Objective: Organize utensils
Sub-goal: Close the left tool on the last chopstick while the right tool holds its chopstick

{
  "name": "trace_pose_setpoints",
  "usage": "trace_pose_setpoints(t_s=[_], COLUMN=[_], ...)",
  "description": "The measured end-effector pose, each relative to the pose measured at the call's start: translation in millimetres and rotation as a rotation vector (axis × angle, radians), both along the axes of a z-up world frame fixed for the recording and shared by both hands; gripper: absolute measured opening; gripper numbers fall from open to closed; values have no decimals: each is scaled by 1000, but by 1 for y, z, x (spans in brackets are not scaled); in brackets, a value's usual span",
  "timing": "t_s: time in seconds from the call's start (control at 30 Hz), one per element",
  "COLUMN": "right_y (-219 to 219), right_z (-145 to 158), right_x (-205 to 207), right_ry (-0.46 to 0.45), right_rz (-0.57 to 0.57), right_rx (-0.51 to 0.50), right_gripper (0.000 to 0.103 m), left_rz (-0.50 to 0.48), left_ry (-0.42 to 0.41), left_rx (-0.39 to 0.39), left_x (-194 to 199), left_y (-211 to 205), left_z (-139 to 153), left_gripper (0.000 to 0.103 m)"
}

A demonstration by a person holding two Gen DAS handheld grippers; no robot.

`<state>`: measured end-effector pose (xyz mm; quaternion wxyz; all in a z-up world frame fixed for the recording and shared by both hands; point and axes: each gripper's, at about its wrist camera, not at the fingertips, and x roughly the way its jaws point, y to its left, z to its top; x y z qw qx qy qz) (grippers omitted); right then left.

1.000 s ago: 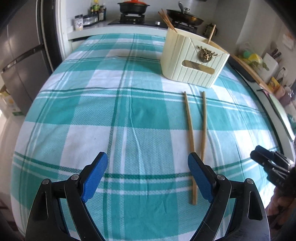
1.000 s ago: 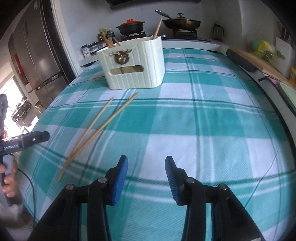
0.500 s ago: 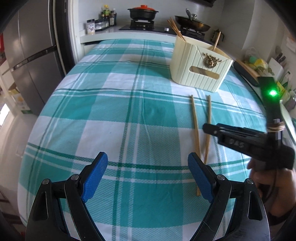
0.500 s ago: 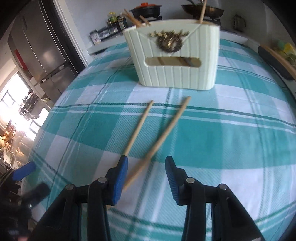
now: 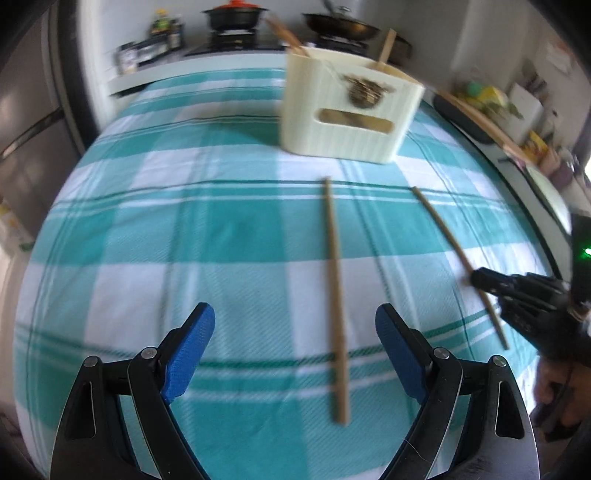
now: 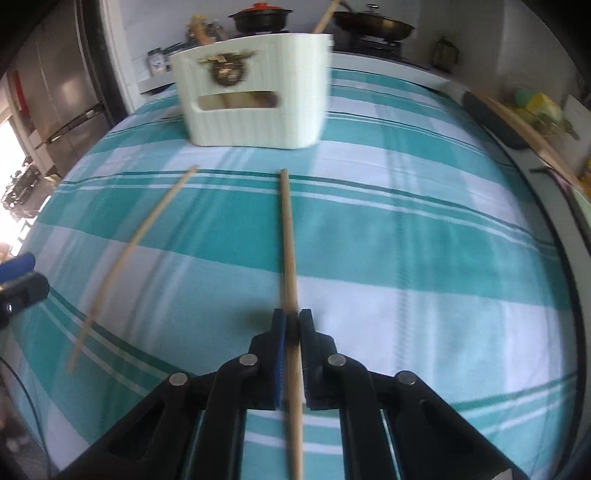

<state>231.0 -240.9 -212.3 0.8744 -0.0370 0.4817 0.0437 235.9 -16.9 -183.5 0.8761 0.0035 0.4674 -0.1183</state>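
Chopsticks are the items under inspection: two slender pale wooden sticks on the teal-and-white checked tablecloth (image 5: 155,236).

Change noted: half a second ago my right gripper (image 6: 291,325) stood half open over the pair; its blue pads are now clamped on the right-hand wooden chopstick (image 6: 286,236), which runs straight out from between them. A second ago the two sticks lay nearly parallel and close together. They are now splayed, their far tips well apart, so the grip has swung the held stick away from its neighbour. I judge the pick to be secured and the stick ready for lifting toward the holder.

My left gripper (image 5: 293,334) is released, jaws wide, nothing between the pads. The left-hand wooden chopstick (image 5: 334,291) lies on the cloth just ahead, nearer my right pad, untouched. It remains to be collected.

Pose: both grippers point steeply down at the cloth, the right one low at the stick's near portion, with the tail of the stick passing back under its frame. A hand (image 5: 554,384) shows below the right tool in the left view.

Further off stands the cream ribbed utensil holder (image 6: 255,103) with a gold emblem and a slot handle, upright, other sticks already rising from it. Beyond it: black pots (image 5: 232,14) on a stove.
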Motion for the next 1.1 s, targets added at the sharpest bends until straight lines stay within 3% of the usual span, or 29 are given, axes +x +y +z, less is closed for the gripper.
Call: trace_pose_setpoints(t_s=[0.2,0.27,0.37,0.43,0.5,1.1], right_y=[-22,-21,-23,-27,-31,-33], right_z=[1,2,2,2,1,-5], right_x=[-23,-26,-35,-36,-36,-40], right_ry=[-26,-35,-53,-66,-67,-143], right_rz=[-29,-22,-17,-29,-36,-10], right_rx=[-62,-74,-69,-56,-29,-13], right_gripper=[7,7,10,21,42,43], left_rz=[-31,-15,6,14,12,54], left_ry=[27,36,46,37,29,-26], left_rx=[119,109,79,88,97,106], left_x=[16,17,14,10,6,1], left_y=[-32,-31,-24,-23,-25,-18], left_z=[-23,-26,-30,-31,-31,-39], left_gripper=[83,77,76,77,77,96])
